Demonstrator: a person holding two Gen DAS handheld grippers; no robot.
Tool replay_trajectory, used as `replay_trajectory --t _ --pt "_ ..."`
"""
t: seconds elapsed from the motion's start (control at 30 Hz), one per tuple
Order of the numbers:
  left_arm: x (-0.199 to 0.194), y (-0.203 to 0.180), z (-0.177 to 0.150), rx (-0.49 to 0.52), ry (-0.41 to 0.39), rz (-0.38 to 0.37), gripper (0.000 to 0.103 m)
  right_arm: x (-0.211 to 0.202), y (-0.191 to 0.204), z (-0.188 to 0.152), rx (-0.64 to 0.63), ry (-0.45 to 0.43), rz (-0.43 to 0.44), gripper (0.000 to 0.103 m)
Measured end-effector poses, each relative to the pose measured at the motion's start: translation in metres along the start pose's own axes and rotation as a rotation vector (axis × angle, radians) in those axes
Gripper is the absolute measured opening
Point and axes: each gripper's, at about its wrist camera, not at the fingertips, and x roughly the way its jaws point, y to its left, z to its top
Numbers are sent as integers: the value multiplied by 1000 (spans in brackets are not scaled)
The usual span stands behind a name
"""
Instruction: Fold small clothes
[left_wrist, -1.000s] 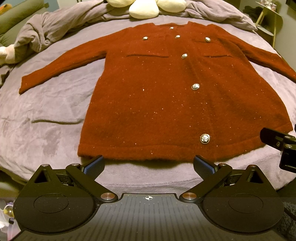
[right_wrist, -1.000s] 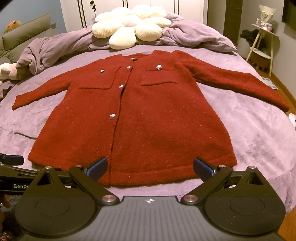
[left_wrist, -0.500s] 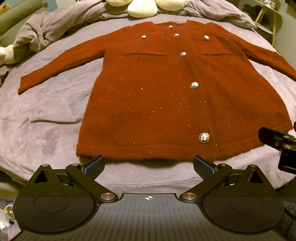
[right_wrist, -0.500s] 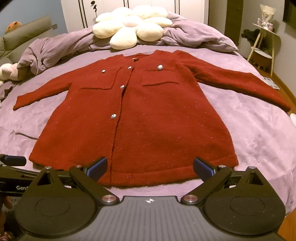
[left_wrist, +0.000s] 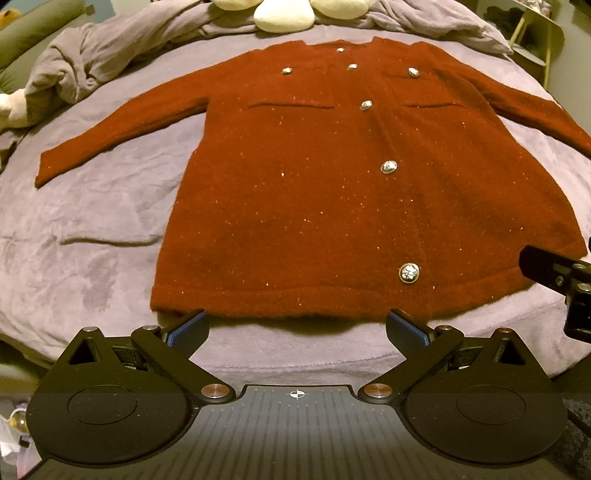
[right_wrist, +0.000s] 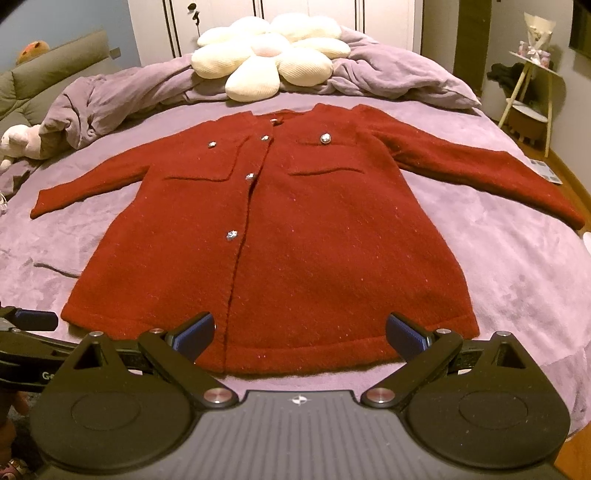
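Red buttoned cardigan (left_wrist: 332, 206), flat and face-up on the bed, sleeves outspread.

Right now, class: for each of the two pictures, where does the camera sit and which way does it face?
Left wrist: low at the bed's foot, facing the red cardigan's hem; own open left tongs show, right tongs at the right edge.
Right wrist: same side, further right, facing the flower pillow; open right tongs show.
Shared: cardigan, bed, pillow.

Black left tool (left_wrist: 295, 332) and right tool (right_wrist: 298, 334), blue pads (left_wrist: 186, 330).
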Motion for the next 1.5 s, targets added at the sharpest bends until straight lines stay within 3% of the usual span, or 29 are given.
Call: replay_trajectory --t 0.2,0.37,0.5,0.7,0.83,0.97,1.07,1.13,1.27,1.37,1.4,1.5 --pt "2 0 1 -3 1 -3 103 0 -3 -2 15 -13 23 99" --pt "7 0 2 -8 10 -13 103 -4 -4 -9 3 -106 49 99" --pt "11 0 2 -15 15 -25 103 -6 -6 -12 -21 -159 109 99" --pt "20 0 11 -29 3 -41 103 0 -25 -10 70 -173 202 99" --pt "33 5 36 -74 -57 -20 103 13 -64 2 156 -250 171 99" --pt "52 10 70 -143 -175 -14 103 31 -138 30 318 -347 102 99" --pt "80 8 96 -168 -121 -9 103 50 -206 46 477 -410 -5 98" --pt "100 5 108 -175 -57 -5 103 67 -253 52 582 -404 -85 90" --pt "122 -1 105 -176 -8 7 103 100 -328 44 837 -351 -124 39" --pt "124 -1 98 -172 -38 8 103 118 -362 36 949 -348 -121 32" --pt "124 0 96 -170 -41 0 103 122 -370 35 977 -356 -114 25" --pt "126 6 94 -172 -44 -38 103 136 -387 31 1069 -389 -83 24"
